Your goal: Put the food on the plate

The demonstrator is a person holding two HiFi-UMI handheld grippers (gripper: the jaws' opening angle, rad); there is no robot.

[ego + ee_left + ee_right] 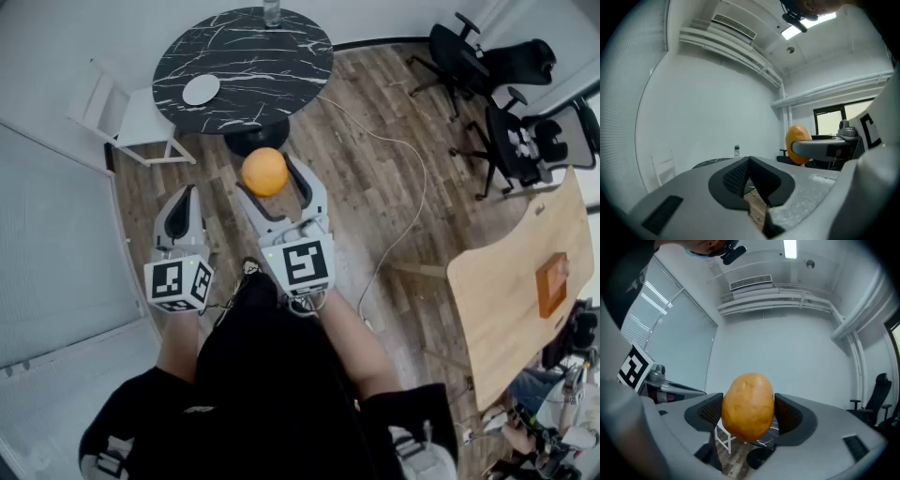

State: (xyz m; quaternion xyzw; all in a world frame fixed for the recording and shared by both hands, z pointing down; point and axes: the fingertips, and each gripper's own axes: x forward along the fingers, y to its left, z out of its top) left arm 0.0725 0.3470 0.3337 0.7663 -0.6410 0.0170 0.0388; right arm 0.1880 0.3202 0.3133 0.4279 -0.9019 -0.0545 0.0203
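Observation:
My right gripper [268,175] is shut on an orange-brown potato [264,172], held above the wooden floor just short of the round black marble table [272,75]. In the right gripper view the potato [747,405] fills the gap between both pads. A small white plate [201,90] lies on the table's left part. My left gripper [185,201] hangs beside the right one, shut and empty; its pads [740,176] meet in the left gripper view, where the potato [797,143] shows at the right.
A clear water bottle [272,11] stands at the table's far edge. A white folding chair [117,112] is left of the table. Black office chairs [506,103] stand at the right, a wooden desk [511,281] nearer, and a white cable [398,202] crosses the floor.

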